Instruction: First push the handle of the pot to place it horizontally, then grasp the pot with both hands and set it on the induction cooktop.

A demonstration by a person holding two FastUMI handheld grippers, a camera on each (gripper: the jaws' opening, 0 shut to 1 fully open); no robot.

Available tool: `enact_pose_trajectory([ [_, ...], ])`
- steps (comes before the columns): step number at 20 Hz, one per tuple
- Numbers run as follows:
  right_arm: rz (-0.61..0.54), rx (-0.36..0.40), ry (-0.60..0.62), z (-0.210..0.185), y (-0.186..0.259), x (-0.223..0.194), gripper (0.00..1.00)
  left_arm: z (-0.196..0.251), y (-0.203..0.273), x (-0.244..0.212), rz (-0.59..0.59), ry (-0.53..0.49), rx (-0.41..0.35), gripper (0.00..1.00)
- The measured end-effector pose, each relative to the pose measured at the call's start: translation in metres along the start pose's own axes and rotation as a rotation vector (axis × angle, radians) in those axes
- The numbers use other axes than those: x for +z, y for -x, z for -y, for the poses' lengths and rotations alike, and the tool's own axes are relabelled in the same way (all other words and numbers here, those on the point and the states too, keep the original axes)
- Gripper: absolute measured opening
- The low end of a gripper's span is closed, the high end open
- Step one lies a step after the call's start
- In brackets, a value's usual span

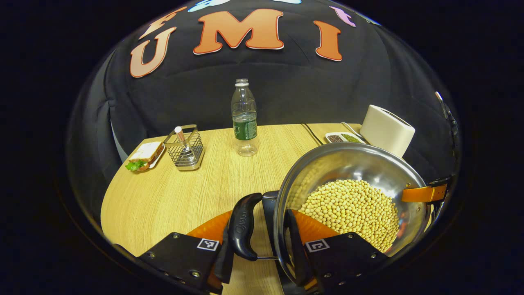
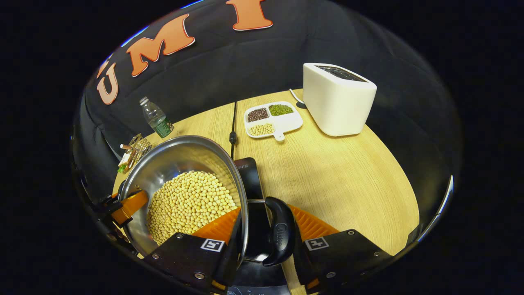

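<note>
Above induction cooktop, at near edge of surface: pot of soybeans, carried between both tools. Left tool pinches left handle; right tool pinches right handle. Each has one finger inside rim. Risk: uneven hand height tilts pot, beans spill; handle slip in pinch drops one side.

The wooden table carries a toaster, divided dish, bottle, wire basket and sandwich.
</note>
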State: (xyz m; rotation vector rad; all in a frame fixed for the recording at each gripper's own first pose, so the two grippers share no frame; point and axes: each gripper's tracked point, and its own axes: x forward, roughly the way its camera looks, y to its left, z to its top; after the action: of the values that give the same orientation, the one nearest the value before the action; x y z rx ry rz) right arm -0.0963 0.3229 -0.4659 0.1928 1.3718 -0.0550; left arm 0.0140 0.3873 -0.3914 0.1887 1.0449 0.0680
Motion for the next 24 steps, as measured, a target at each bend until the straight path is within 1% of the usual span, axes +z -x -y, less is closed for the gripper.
enact_pose_trajectory([
  [1, 0.005, -0.002, 0.007, 0.001, -0.001, 0.0, 0.58, 0.003, 0.002, -0.004, 0.004, -0.004, 0.003, 0.61],
  [2, 0.018, -0.005, 0.011, 0.002, -0.002, 0.001, 0.59, 0.004, 0.003, -0.009, 0.001, -0.028, 0.012, 0.64],
  [3, 0.026, -0.006, 0.018, 0.002, -0.003, 0.003, 0.62, 0.005, 0.002, -0.012, 0.015, -0.068, 0.021, 0.68],
  [4, 0.027, -0.005, 0.024, 0.003, -0.004, 0.003, 0.63, 0.001, -0.003, -0.013, 0.018, -0.115, 0.046, 0.76],
  [5, 0.015, 0.006, 0.023, 0.002, -0.004, 0.001, 0.66, 0.002, 0.003, -0.01, 0.037, -0.134, 0.063, 0.84],
  [6, 0.001, 0.014, 0.011, 0.002, -0.002, -0.001, 0.66, 0.003, 0.004, -0.011, 0.047, -0.128, 0.067, 0.92],
  [8, 0.021, 0.008, -0.007, 0.004, -0.002, 0.003, 0.68, 0.0, 0.01, -0.006, 0.07, -0.109, 0.066, 0.9],
  [9, 0.046, 0.005, -0.012, 0.004, -0.002, 0.007, 0.71, -0.006, 0.015, 0.0, 0.089, -0.106, 0.081, 0.88],
  [10, 0.057, 0.007, -0.013, 0.005, 0.0, 0.009, 0.69, -0.012, 0.021, 0.008, 0.111, -0.099, 0.088, 0.87],
  [11, 0.091, -0.003, -0.019, 0.006, 0.004, 0.015, 0.78, -0.014, 0.029, 0.016, 0.132, -0.09, 0.094, 0.87],
  [13, 0.158, -0.018, -0.008, 0.009, 0.016, 0.03, 0.82, -0.019, 0.049, 0.036, 0.19, -0.072, 0.102, 0.87],
  [15, 0.224, -0.021, 0.011, 0.006, 0.034, 0.046, 0.85, -0.028, 0.075, 0.06, 0.27, -0.073, 0.128, 0.87],
  [18, 0.35, -0.016, 0.057, -0.004, 0.08, 0.073, 0.88, -0.033, 0.123, 0.098, 0.392, -0.051, 0.143, 0.87],
  [20, 0.451, -0.01, 0.096, -0.012, 0.115, 0.093, 0.9, -0.028, 0.166, 0.129, 0.501, -0.013, 0.123, 0.86],
  [23, 0.607, 0.004, 0.138, -0.024, 0.179, 0.122, 0.91, -0.032, 0.231, 0.171, 0.666, 0.003, 0.134, 0.86],
  [24, 0.661, 0.017, 0.147, -0.027, 0.2, 0.131, 0.92, -0.03, 0.251, 0.179, 0.709, 0.01, 0.136, 0.86],
])
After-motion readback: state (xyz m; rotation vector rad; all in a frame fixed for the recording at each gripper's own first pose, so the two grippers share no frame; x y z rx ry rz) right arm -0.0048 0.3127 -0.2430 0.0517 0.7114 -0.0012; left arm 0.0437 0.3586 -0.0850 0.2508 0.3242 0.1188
